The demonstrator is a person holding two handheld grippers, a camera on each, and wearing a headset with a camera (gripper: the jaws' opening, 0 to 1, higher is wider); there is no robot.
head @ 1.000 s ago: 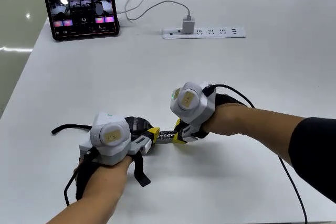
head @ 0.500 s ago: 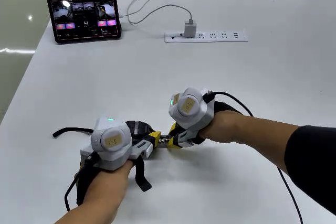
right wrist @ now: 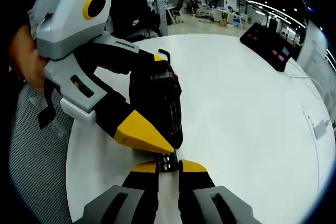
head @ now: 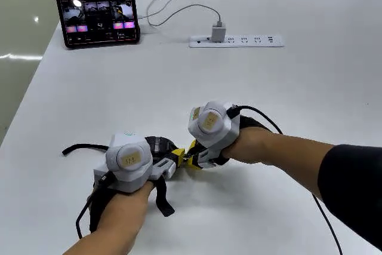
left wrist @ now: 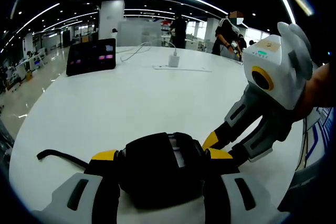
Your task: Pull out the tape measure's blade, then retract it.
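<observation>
The black tape measure (head: 159, 146) lies on the white table, and my left gripper (head: 172, 160) is shut on its case. In the left gripper view the case (left wrist: 160, 169) sits between the yellow-tipped jaws. My right gripper (head: 190, 160) is close against the case from the right, shut on the blade's end. In the right gripper view the blade's end (right wrist: 167, 162) is pinched between my fingertips (right wrist: 144, 167), right at the case (right wrist: 157, 100). Almost no blade shows between the two grippers. The tape measure's black strap (head: 160, 195) trails toward me.
A tablet (head: 99, 18) stands at the far left, by the table's left edge (head: 36, 82). At the back lies a power strip (head: 236, 40) with a white charger and cable (head: 179, 5). A black cord (head: 80, 147) lies left of the left gripper.
My right gripper has moved left toward the tape measure, and the visible length of blade between the grippers has shrunk to almost nothing. The left gripper has stayed on the case.
</observation>
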